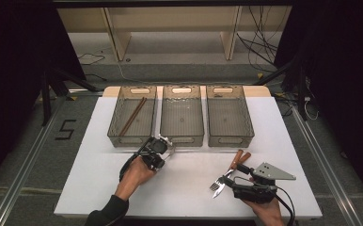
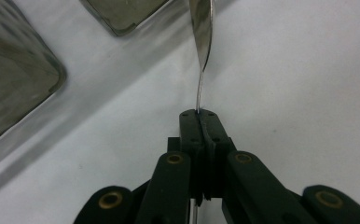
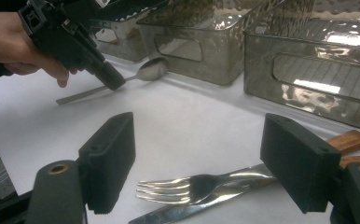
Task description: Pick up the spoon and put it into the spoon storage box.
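Clamping the thin handle of a shiny metal spoon [image 2: 201,32], the left gripper [image 1: 164,149] has its black jaws pressed together on the steel, with the bowl of the spoon pointing away toward the trays. Taking the middle clear grey plastic tray [image 1: 182,115] as the landmark, the spoon lies on the white table top [image 1: 189,188] just in front of that tray's near wall, its bowl close to the wall; whether it touches I cannot tell. In the right gripper view the spoon's handle end [image 3: 71,98] rests on the table while the left gripper bears down on its middle.

To the left of the middle tray stands a like tray holding a pair of brown wooden chopsticks [image 1: 132,116] laid slantwise; to its right stands a third like tray [image 1: 230,115]. Nearer the person and to the right of the middle tray lie a steel fork with a wooden handle [image 3: 192,186] and a steel knife with a wooden handle [image 3: 178,212], side by side.

The right gripper [image 3: 197,163] stands with its jaws spread wide, gripping nothing, the fork lying between and beyond its pads. The knife blade is cut off at the frame's lower edge, and the right jaw hides part of both wooden handles.
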